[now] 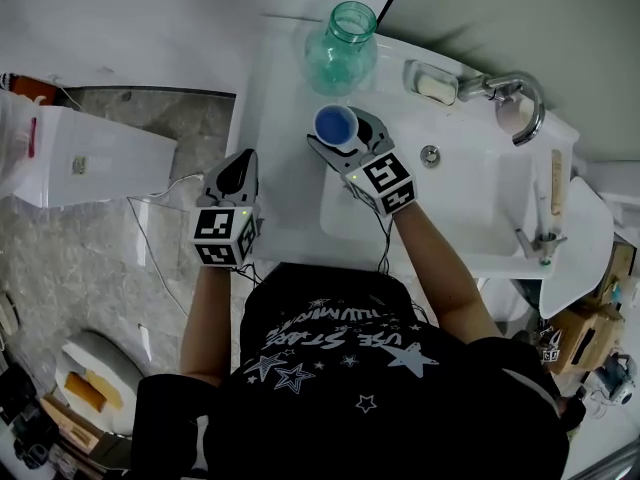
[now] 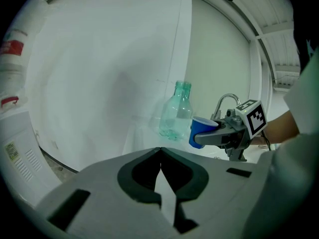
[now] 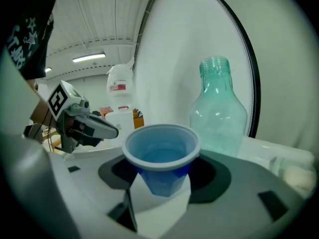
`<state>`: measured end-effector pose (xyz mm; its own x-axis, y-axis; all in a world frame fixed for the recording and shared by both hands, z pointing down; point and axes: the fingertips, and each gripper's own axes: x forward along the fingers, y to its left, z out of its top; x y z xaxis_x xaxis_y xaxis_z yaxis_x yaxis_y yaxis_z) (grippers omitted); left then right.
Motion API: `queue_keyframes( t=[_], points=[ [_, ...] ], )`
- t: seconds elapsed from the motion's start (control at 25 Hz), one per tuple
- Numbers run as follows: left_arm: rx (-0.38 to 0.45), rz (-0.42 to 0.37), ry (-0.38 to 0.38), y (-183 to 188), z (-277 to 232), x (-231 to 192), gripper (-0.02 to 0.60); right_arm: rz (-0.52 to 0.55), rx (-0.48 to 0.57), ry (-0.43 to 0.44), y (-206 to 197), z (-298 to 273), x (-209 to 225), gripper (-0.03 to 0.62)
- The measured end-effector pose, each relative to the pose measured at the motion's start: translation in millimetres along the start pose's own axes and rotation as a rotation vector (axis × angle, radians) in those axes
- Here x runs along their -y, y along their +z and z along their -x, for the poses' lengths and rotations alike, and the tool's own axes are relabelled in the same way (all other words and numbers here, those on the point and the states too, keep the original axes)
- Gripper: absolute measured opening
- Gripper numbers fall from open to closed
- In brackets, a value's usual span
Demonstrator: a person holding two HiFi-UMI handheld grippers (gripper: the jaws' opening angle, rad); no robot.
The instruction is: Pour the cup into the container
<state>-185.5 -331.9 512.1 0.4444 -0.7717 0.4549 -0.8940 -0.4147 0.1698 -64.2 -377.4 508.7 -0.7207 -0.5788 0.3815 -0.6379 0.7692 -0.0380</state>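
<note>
Forearms of the person reach forward over the white washbasin (image 1: 280,118), each hand holding one gripper. The right gripper (image 1: 345,140) is over the near left part of the bowl and points toward the far left corner, a little downward. Its two jaws are closed on a blue plastic cup (image 1: 335,124); the dark pads press on the lower wall of the cup from both sides. The cup stands upright between them with its mouth up, and its white rim is above the jaws. The clear greenish bottle (image 1: 343,48) stands upright on the far left corner of the washbasin, just beyond the cup, not touching it, and its mouth is uncovered.

The left gripper (image 1: 241,165) is at the left edge of the washbasin, also pointing forward and a little down. Its jaws are together at the tips and nothing is between them. It is well apart from the cup.

The faucet (image 1: 520,93) and the soap dish (image 1: 432,85) are along the far edge, to the right of the bottle.
</note>
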Motion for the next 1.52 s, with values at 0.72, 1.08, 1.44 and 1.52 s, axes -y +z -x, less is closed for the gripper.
queue_keyframes(
  t=[0.72, 1.08, 1.44, 1.52],
  points=[
    [0.133, 0.023, 0.012, 87, -2, 43, 0.011, 0.011, -0.014, -0.008, 91, 99, 56, 0.284],
    [0.198, 0.001, -0.024, 142, -10, 54, 0.011, 0.004, -0.016, 0.017, 137, 100, 83, 0.282],
    [0.209, -0.030, -0.018, 170, -18, 42, 0.011, 0.111, -0.094, -0.022, 168, 80, 117, 0.281],
    [0.212, -0.032, -0.016, 173, -20, 40, 0.011, 0.146, -0.122, -0.033, 170, 74, 124, 0.281]
  ],
)
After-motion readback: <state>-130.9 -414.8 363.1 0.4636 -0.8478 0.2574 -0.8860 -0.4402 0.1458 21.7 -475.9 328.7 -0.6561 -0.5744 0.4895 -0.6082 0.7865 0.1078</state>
